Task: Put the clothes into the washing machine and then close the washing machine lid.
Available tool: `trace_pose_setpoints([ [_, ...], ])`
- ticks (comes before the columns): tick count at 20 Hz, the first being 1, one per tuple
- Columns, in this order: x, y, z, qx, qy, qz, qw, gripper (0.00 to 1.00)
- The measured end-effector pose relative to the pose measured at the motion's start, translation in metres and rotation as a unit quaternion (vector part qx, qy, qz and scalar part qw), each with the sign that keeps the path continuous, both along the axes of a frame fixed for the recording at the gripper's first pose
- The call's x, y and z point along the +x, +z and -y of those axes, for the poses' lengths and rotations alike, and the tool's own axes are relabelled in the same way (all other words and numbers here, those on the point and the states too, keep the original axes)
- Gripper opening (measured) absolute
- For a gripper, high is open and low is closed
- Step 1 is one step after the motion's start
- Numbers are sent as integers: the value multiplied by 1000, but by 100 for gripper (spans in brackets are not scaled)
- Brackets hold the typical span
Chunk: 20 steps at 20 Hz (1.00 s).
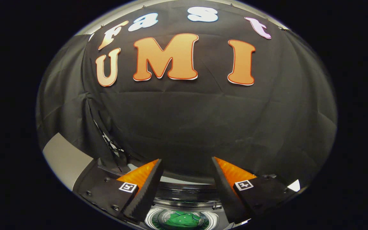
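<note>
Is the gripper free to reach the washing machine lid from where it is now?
Probably yes. The gripper is open and holds nothing, and the green clothes lie in the washing machine below its fingers; the lid itself I cannot make out.

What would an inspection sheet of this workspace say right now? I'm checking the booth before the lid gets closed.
Surface: grey ledge beside the machine, bare where visible.
Job's things: washing machine below the fingers, drum opening in sight; green clothes lying inside it; lid position cannot be told.
Clutter: nothing seen.
Grippers: hand-held gripper open, fingers apart, holding nothing, raised above the drum.
Cables: nothing seen.
Surroundings: black cloth wall beyond the fingers, with a gap in its seam toward the grey ledge.
</note>
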<state>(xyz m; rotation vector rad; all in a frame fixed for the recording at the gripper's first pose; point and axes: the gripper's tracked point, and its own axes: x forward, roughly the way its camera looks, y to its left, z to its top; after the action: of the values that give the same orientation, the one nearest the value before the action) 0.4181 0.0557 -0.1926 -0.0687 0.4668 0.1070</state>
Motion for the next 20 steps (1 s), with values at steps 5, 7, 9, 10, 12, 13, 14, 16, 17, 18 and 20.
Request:
trace_pose_setpoints([
  [5, 17, -26, 6, -13, -19, -30, 999, 96],
  [7, 21, -37, 1, -8, -22, -45, 999, 96],
  [9, 21, -41, -1, 19, -31, -45, 998, 96],
  [10, 23, -40, -1, 30, -33, -41, 998, 96],
  [12, 19, -41, -2, 31, -30, -37, 998, 96],
  [13, 17, -41, -1, 28, -28, -35, 999, 96],
  [14, 17, -39, -1, 29, -28, -33, 999, 96],
  [16, 13, -38, 0, 32, -28, -26, 999, 96],
  [17, 10, -37, -1, 31, -27, -23, 999, 96],
  [18, 4, -36, -1, 33, -26, -22, 999, 96],
  [20, -6, -35, -1, 34, -24, -19, 999, 96],
])
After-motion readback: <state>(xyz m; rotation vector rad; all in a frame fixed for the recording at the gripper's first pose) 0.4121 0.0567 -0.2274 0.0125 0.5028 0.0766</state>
